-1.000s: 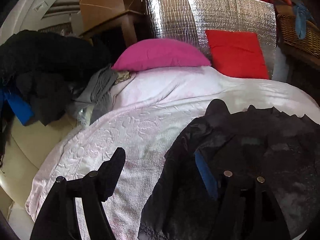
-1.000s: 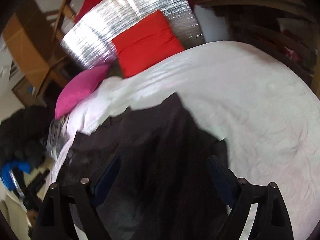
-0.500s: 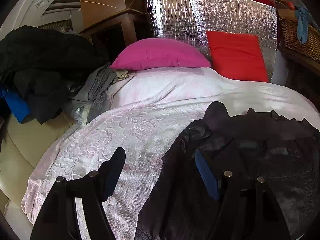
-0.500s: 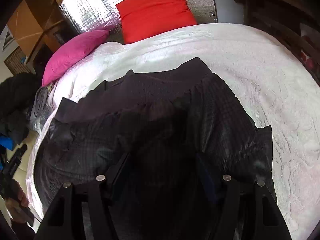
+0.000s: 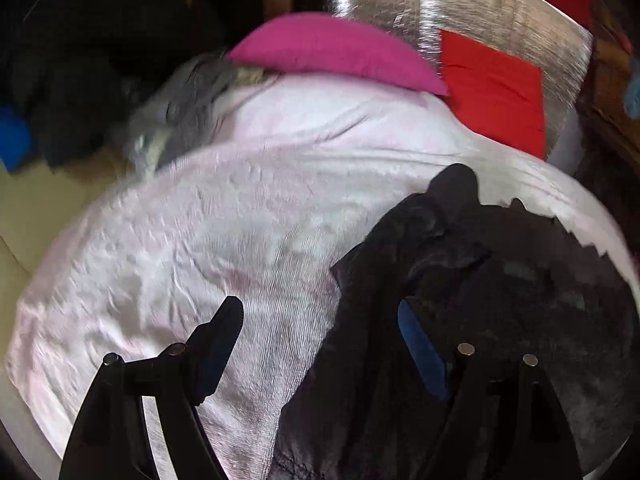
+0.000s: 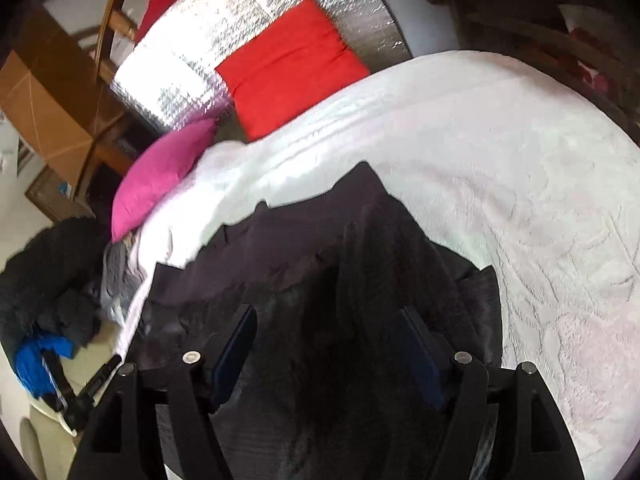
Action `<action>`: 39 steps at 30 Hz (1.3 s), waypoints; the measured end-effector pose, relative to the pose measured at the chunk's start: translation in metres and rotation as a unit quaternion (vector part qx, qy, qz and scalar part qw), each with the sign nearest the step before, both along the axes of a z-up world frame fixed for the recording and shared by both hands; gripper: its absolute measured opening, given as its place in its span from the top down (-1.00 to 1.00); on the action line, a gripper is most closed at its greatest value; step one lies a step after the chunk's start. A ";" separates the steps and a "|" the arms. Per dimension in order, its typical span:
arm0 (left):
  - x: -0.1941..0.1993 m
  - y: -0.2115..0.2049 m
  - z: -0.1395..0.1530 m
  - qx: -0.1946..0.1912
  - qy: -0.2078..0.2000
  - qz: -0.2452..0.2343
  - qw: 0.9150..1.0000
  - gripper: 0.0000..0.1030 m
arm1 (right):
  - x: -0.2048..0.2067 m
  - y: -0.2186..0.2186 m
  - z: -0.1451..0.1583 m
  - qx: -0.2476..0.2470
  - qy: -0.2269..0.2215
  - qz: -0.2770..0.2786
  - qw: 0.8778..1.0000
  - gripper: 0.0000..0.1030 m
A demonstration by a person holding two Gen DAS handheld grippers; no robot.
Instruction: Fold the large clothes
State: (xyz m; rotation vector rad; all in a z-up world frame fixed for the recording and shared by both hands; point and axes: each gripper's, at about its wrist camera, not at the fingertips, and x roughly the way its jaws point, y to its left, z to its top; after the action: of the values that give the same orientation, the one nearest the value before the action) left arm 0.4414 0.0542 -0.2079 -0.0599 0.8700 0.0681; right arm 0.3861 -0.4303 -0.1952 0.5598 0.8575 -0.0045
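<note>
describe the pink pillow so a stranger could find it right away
Start at the bed under the pale pink textured bedspread. At its head stands a shiny silver foil panel. The plump magenta fabric pillow lies at its foot, beside a flat, square red cushion.

The garment (image 6: 320, 280) lies spread on the bedspread (image 6: 500, 168), at its near side; behind it, at the bed's head, two cushions (image 6: 288, 68) lean side by side against a foil panel (image 6: 192, 56); left of the bed a heap of clothes (image 6: 52, 264) sits on the floor; a cardboard box (image 6: 44, 108) stands behind that heap.
</note>
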 end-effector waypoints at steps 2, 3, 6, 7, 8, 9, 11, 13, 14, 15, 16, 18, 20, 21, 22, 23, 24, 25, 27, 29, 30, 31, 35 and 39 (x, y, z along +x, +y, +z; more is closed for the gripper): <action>0.004 0.010 -0.006 -0.034 0.016 0.002 0.999 -0.55 | 0.003 0.001 -0.003 -0.011 0.013 -0.001 1.000 -0.47; 0.006 0.014 -0.010 -0.060 0.026 -0.004 0.998 -0.55 | 0.002 -0.003 -0.003 -0.015 0.016 -0.007 1.000 -0.47; 0.010 0.020 -0.021 -0.119 0.050 -0.021 0.991 -0.39 | -0.002 -0.019 -0.001 -0.014 0.010 -0.028 0.999 -0.47; 0.011 0.019 -0.024 -0.130 0.057 -0.026 0.990 -0.05 | -0.004 -0.026 -0.001 -0.014 0.009 -0.035 0.999 -0.47; 0.012 0.019 -0.029 -0.145 0.065 -0.034 0.987 0.19 | -0.005 -0.031 -0.001 -0.018 0.011 -0.043 0.999 -0.47; 0.013 0.018 -0.032 -0.161 0.069 -0.039 0.984 0.25 | -0.006 -0.036 -0.004 -0.020 0.017 -0.052 0.998 -0.47; 0.012 0.014 -0.032 -0.161 0.067 -0.042 0.984 0.39 | -0.004 -0.042 -0.013 -0.007 0.030 -0.053 0.998 -0.47; 0.012 0.006 -0.031 -0.150 0.063 -0.051 0.985 0.51 | 0.000 -0.039 -0.021 0.001 0.042 -0.038 0.998 -0.47; 0.011 0.002 -0.031 -0.139 0.061 -0.054 0.987 0.56 | 0.004 -0.032 -0.025 -0.010 0.048 -0.023 0.999 -0.47; 0.009 -0.001 -0.031 -0.130 0.060 -0.057 0.988 0.59 | 0.005 -0.024 -0.025 -0.035 0.048 -0.018 0.998 -0.42; 0.008 -0.006 -0.031 -0.120 0.061 -0.062 0.989 0.65 | 0.006 -0.020 -0.023 -0.051 0.047 -0.016 0.997 -0.15; 0.008 -0.007 -0.030 -0.110 0.065 -0.066 0.990 0.70 | 0.006 -0.010 -0.017 -0.080 0.041 -0.010 0.996 0.34; 0.004 -0.005 -0.031 -0.108 0.073 -0.067 0.989 0.73 | 0.002 -0.006 -0.007 -0.099 0.018 -0.016 0.995 0.40; 0.002 -0.004 -0.032 -0.107 0.077 -0.067 0.989 0.73 | 0.002 -0.004 -0.005 -0.114 0.012 -0.015 0.993 0.41; 0.001 -0.003 -0.034 -0.107 0.080 -0.067 0.989 0.73 | 0.003 -0.003 -0.006 -0.121 0.014 -0.015 0.992 0.41; 0.000 -0.003 -0.036 -0.107 0.084 -0.065 0.989 0.73 | 0.008 -0.004 -0.014 -0.123 0.027 -0.016 0.992 0.41; -0.001 -0.002 -0.038 -0.111 0.087 -0.062 0.988 0.73 | 0.014 -0.006 -0.026 -0.118 0.050 -0.014 0.992 0.41; -0.001 0.000 -0.037 -0.114 0.086 -0.060 0.988 0.72 | 0.017 -0.005 -0.032 -0.115 0.057 -0.012 0.992 0.41; 0.000 0.004 -0.035 -0.120 0.082 -0.049 0.988 0.62 | 0.018 -0.007 -0.029 -0.110 0.052 -0.013 0.992 0.36; -0.001 0.007 -0.030 -0.106 0.077 -0.035 0.991 0.40 | 0.016 -0.012 -0.023 -0.085 0.046 -0.018 0.995 0.35; -0.002 0.006 -0.024 -0.086 0.064 -0.028 0.994 0.37 | 0.015 -0.015 -0.022 -0.076 0.044 -0.023 0.996 0.33; -0.005 0.005 -0.018 -0.068 0.050 -0.024 0.996 0.32 | 0.013 -0.018 -0.019 -0.065 0.037 -0.028 0.997 0.08; -0.019 -0.010 0.007 0.042 -0.020 -0.014 0.999 0.11 | -0.008 -0.023 0.006 -0.068 -0.044 -0.064 0.995 -0.62; -0.028 -0.021 0.020 0.093 -0.062 -0.013 0.994 0.11 | -0.010 -0.015 0.020 -0.050 -0.078 -0.066 0.993 -0.62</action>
State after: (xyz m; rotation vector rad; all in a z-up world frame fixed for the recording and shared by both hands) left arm 0.4130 0.0337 -0.1877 0.1204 0.7373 0.1190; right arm 0.3757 -0.4457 -0.1754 0.5141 0.6628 -0.1213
